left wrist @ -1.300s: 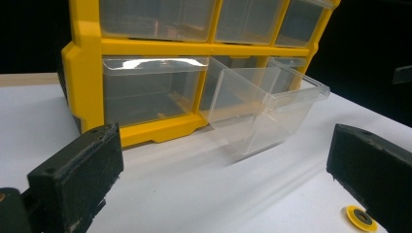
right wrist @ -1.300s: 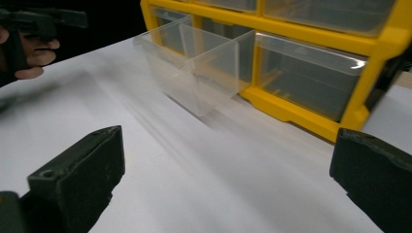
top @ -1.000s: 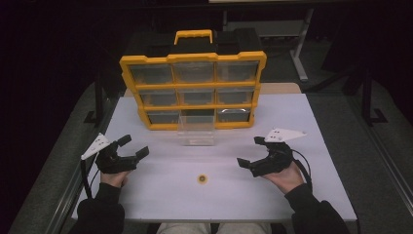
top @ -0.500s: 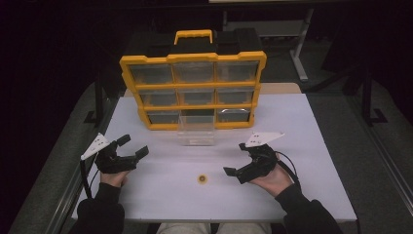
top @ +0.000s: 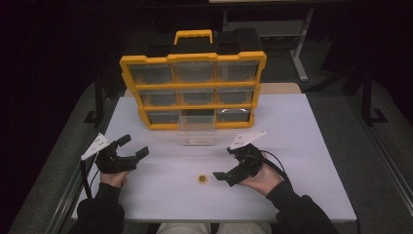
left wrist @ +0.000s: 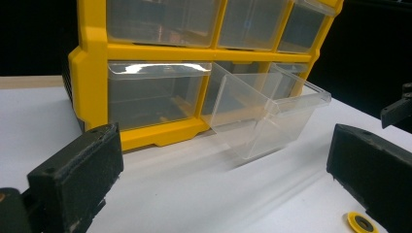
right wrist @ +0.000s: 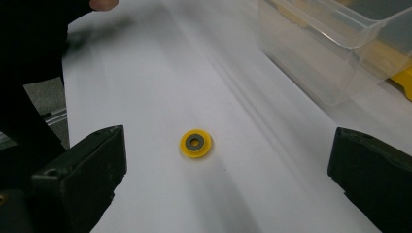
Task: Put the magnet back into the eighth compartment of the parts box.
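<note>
Right hand-held gripper (top: 225,168) nearer yellow washer (top: 203,179), drawer (top: 196,130) contents seemingly indistinct.

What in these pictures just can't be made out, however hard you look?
- Organizer: high view, too dim to tell what its shut drawers hold.
- Pulled-out drawer: right gripper view, cut off by the top and right edges.
- Washer: left gripper view, partly cut off by the bottom edge and a jaw.
- Washer's underside: lies flat on the table.
</note>
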`<action>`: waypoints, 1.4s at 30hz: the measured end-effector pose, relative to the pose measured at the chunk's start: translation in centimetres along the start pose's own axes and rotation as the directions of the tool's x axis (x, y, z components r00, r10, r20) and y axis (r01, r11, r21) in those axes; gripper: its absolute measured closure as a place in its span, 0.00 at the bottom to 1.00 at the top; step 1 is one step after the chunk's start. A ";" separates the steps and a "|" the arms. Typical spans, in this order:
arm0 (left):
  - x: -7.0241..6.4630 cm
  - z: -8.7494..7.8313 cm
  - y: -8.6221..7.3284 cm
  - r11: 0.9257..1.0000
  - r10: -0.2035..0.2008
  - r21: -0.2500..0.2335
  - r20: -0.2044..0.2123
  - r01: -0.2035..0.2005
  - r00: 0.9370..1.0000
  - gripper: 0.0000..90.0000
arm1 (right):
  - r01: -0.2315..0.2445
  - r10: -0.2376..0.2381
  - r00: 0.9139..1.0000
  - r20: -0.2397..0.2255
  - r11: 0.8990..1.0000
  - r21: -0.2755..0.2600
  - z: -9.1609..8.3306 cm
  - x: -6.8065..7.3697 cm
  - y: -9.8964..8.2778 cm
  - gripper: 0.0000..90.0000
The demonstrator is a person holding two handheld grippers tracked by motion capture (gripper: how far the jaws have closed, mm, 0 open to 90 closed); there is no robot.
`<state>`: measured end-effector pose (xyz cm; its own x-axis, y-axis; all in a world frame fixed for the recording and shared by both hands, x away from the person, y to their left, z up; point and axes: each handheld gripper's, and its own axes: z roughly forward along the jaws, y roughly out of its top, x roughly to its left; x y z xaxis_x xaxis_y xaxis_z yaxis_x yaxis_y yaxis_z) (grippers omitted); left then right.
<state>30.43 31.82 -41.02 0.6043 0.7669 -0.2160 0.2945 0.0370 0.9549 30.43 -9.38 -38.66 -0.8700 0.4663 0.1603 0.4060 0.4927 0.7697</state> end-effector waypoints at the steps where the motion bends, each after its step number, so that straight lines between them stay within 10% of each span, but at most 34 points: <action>1: 0.0 0.0 0.0 1.000 -0.001 -0.001 0.001 0.001 1.000 0.00 | 0.002 -0.002 1.000 -0.002 1.000 0.003 0.1 0.0 0.0 0.00; 42: -0.5 0.7 -0.3 0.999 0.015 0.040 0.036 -0.016 0.999 0.00 | 0.074 -0.062 0.995 -0.078 0.985 0.154 5.6 1.6 1.1 0.04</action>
<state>30.59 31.00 -41.37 0.6348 0.7439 -0.2088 0.3137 -0.0011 0.9495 31.02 -4.01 -40.99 -0.9127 0.3761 0.1599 0.3792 0.6331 0.6748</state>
